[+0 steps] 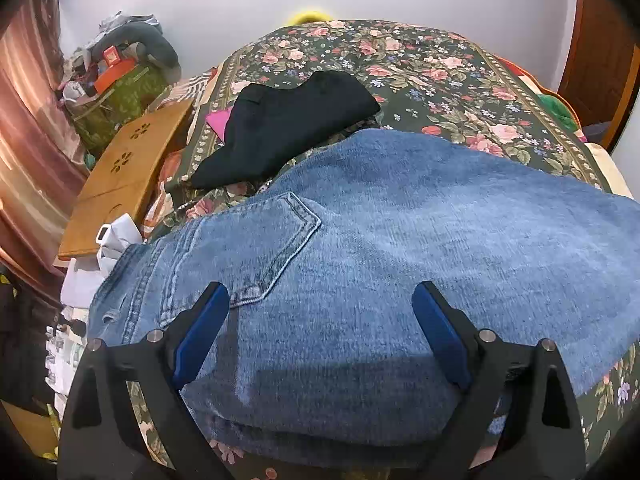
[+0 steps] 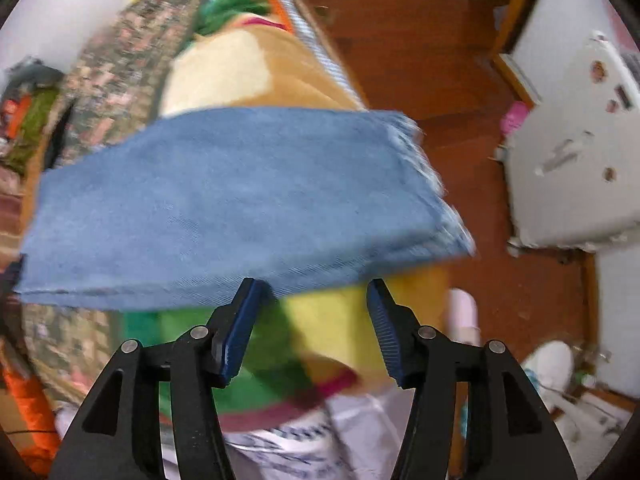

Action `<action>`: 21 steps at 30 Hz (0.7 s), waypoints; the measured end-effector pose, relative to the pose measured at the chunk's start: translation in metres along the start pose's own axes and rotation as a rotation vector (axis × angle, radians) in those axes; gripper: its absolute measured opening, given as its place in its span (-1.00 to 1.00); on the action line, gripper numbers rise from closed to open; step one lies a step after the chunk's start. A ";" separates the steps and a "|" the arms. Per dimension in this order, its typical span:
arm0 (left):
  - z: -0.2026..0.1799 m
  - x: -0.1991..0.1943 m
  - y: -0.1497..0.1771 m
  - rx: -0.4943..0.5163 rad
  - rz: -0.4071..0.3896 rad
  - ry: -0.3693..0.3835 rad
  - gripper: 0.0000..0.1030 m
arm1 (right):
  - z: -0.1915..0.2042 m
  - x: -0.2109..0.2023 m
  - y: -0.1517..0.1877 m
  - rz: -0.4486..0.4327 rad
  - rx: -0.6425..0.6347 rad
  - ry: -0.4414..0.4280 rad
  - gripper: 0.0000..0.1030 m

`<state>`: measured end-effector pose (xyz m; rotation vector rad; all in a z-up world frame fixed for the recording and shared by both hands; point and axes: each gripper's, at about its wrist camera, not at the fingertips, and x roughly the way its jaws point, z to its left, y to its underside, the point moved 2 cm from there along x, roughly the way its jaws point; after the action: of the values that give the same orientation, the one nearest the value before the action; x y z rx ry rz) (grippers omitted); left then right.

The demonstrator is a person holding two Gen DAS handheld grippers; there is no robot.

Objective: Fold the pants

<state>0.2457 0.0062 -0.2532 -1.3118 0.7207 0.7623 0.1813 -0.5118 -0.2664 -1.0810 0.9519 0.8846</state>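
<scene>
denim jeans (image 1: 400, 248), one, black garment (image 1: 288, 136), one

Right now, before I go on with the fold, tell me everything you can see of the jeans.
The jeans are faded blue denim, lying flat across the floral bedspread, seemingly folded leg over leg. A stitched back pocket faces up near the waistband at the left. The leg end has a frayed hem and reaches the bed's edge. The black garment lies just behind. The left gripper hovers over the seat with jaws open; the right gripper is open at the near leg edge.
</scene>
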 end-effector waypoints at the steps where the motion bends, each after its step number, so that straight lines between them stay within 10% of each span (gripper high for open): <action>1: 0.001 -0.001 0.001 -0.007 0.001 0.008 0.83 | -0.003 -0.003 0.002 -0.009 0.021 -0.004 -0.02; 12: 0.060 -0.033 0.007 -0.111 -0.031 0.011 0.83 | 0.097 -0.078 -0.041 -0.329 -0.112 -0.130 0.03; 21: 0.194 -0.026 0.007 -0.296 0.016 -0.063 0.88 | 0.245 -0.067 -0.080 -0.385 -0.409 -0.294 0.04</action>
<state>0.2316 0.1975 -0.2123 -1.5418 0.5831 0.9454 0.2772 -0.3021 -0.1333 -1.3778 0.3050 0.9026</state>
